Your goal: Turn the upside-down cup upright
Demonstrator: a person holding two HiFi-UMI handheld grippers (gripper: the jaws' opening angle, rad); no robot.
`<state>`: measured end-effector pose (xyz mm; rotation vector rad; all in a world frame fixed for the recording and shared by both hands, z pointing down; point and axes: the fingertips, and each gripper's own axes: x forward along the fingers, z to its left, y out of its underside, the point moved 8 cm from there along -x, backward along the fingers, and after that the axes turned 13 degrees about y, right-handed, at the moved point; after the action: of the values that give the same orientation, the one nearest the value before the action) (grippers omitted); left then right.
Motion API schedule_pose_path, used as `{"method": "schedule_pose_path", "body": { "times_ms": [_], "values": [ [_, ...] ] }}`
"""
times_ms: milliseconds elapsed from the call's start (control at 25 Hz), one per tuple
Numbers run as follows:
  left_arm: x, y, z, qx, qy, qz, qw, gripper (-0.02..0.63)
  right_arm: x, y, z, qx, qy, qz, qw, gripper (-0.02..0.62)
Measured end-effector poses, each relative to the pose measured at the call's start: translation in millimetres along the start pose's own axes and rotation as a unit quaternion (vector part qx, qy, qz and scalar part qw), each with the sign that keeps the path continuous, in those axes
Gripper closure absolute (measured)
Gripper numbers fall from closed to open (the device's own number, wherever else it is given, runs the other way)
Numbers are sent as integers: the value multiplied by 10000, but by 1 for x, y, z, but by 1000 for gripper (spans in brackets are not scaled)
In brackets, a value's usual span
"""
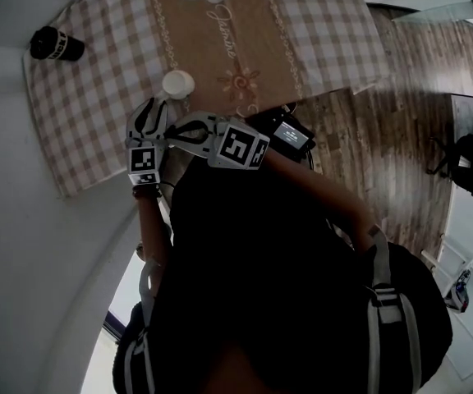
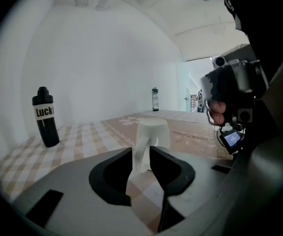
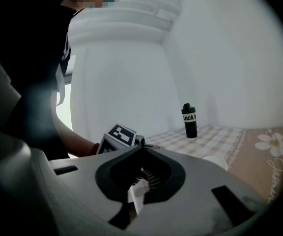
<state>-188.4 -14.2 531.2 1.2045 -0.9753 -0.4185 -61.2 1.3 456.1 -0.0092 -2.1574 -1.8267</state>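
Jaws of left gripper stand apart, white cup just beyond their gap; right gripper clenched.

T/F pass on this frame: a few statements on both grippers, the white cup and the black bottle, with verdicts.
1. The left gripper has its jaws apart. True; the white cup shows in the gap, its handle side nearest, and the pads do not press on it.
2. The right gripper holds the cup. False; its jaws are together with nothing between them.
3. The black bottle lies on its side. False; it stands upright on the checked cloth.
4. The cup rests on the table, not lifted. True.
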Motion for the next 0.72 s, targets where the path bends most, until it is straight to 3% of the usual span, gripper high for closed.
{"method": "schedule_pose_path", "body": {
  "times_ms": [640,720],
  "values": [
    [13,-3,2,-78,46,33,10000,479,7,7,-1,326,336,-10,9989,597],
    [12,0,4,-114,2,43,9999,507,9,8,0,330,361,-1,9988,597]
  ]
}}
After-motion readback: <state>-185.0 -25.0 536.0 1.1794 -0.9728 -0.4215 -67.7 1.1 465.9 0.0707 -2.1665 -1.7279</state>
